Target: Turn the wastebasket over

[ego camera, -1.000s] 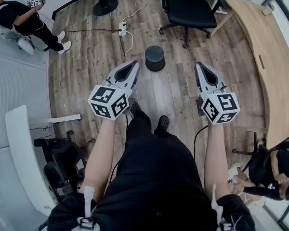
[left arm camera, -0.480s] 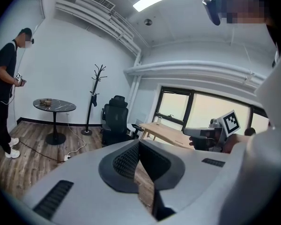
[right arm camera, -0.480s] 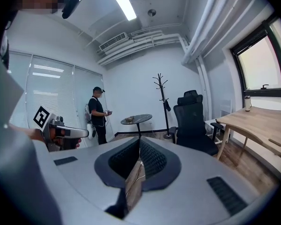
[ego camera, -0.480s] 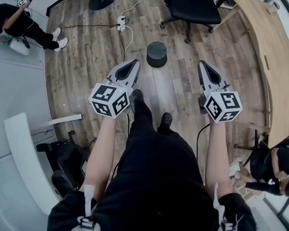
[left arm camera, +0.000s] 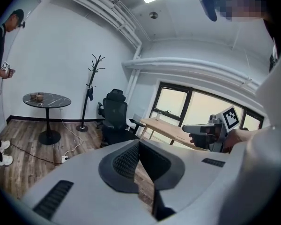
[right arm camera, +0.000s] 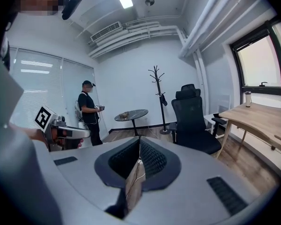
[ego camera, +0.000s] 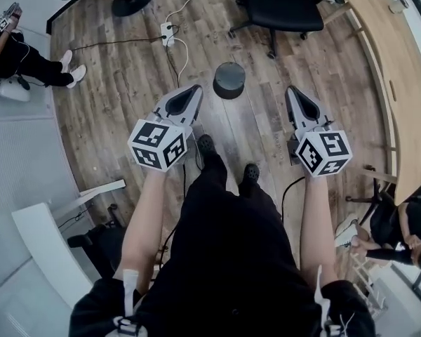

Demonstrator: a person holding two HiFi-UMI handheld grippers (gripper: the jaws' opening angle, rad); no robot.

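1. Your left gripper (ego camera: 195, 89) has its jaws closed together with nothing between them; only the wood floor (ego camera: 126, 97) shows past their tips.
2. Your right gripper (ego camera: 292, 90) is closed the same way and is also empty.
3. You hold both grippers out in front of you, side by side and well apart, pointing forward and a little downward.
4. The wastebasket (ego camera: 229, 79) is a dark round bin standing on the floor ahead of you. In the head view it sits between the two gripper tips and a bit beyond them, touching neither.
5. You cannot tell from here whether its upper end is open or closed.
6. A black office chair (ego camera: 277, 5) stands beyond the wastebasket, a wooden desk (ego camera: 400, 83) curves along your right, and a white power strip (ego camera: 166, 30) lies on the floor to the left of the bin.
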